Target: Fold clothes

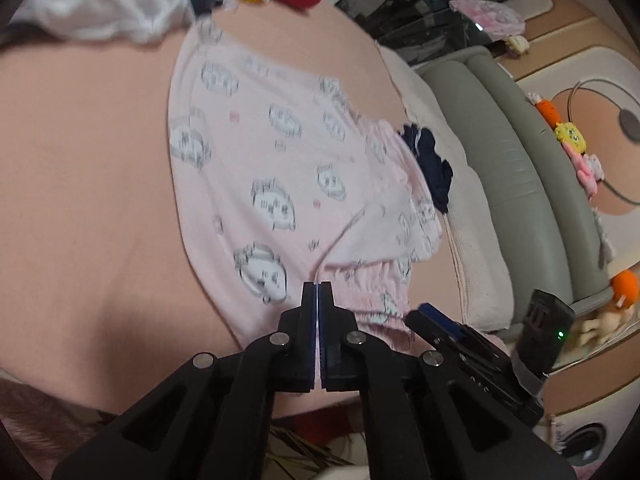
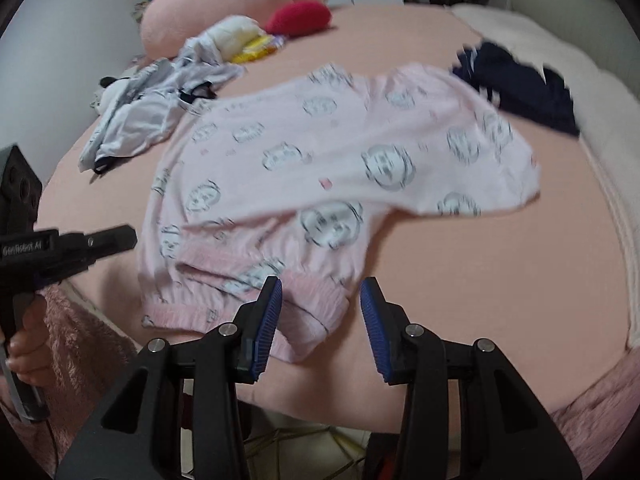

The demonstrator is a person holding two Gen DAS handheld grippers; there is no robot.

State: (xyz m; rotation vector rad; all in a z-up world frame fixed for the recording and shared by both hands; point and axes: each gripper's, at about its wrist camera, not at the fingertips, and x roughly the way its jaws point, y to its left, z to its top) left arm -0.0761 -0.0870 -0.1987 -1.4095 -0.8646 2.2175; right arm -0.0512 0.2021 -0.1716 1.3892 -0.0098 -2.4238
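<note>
While the left tongs (image 1: 317, 292) pinch a thin white cord at the pink pajama pants (image 1: 280, 184) on the bed (image 1: 80, 200), the right tongs (image 2: 320, 304) hang released.

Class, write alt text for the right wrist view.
A pink printed garment lies partly folded on a peach bed sheet, its ribbed waistband nearest the open right gripper. The left gripper enters from the left; white clothes and a navy garment lie beyond.
</note>
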